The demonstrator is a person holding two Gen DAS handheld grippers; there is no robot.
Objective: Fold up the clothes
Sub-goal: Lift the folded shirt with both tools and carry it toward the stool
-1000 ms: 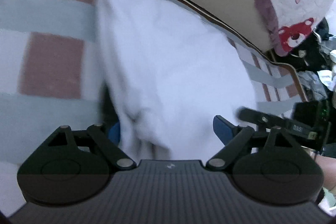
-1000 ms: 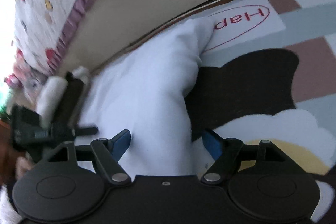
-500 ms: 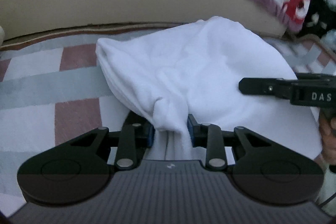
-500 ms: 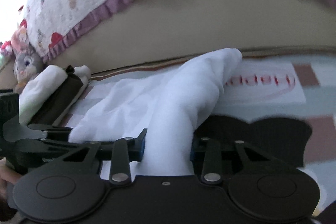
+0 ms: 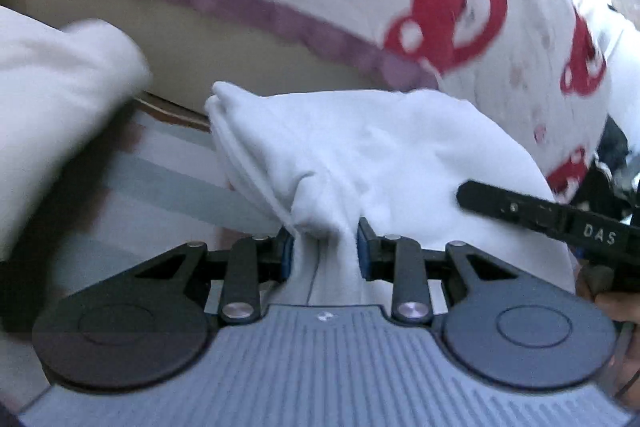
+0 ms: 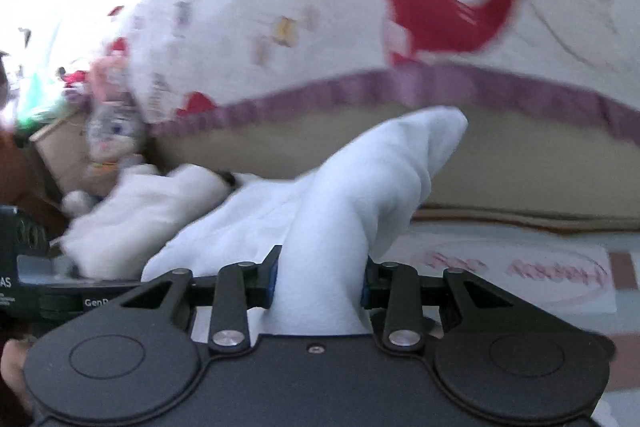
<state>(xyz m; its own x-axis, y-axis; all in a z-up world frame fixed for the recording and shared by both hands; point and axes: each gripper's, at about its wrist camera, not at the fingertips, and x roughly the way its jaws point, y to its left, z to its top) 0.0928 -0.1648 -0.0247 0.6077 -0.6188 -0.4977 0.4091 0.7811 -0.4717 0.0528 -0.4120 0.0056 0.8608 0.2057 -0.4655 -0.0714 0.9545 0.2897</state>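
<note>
A white garment (image 5: 380, 147) is lifted off the patterned mat, bunched between both grippers. My left gripper (image 5: 324, 251) is shut on a pinched fold of it, blue pads pressed against the cloth. In the right wrist view the same white garment (image 6: 360, 195) rises as a peaked fold, and my right gripper (image 6: 320, 283) is shut on its lower part. The right gripper's black body (image 5: 560, 219) shows at the right of the left wrist view, with a hand below it. The left gripper's body (image 6: 24, 267) sits at the left edge of the right wrist view.
A bed with a purple-trimmed, red-bear quilt (image 5: 460, 7) rises just behind the garment. A cream cloth (image 5: 48, 99) lies at the left; the same cream cloth (image 6: 144, 211) sits beside a plush rabbit (image 6: 112, 131). The checked mat (image 6: 520, 267) with a red oval logo lies below.
Both grippers went from open around the garment to shut on it, then lifted it; the views tilted up toward the bed and quilt.
</note>
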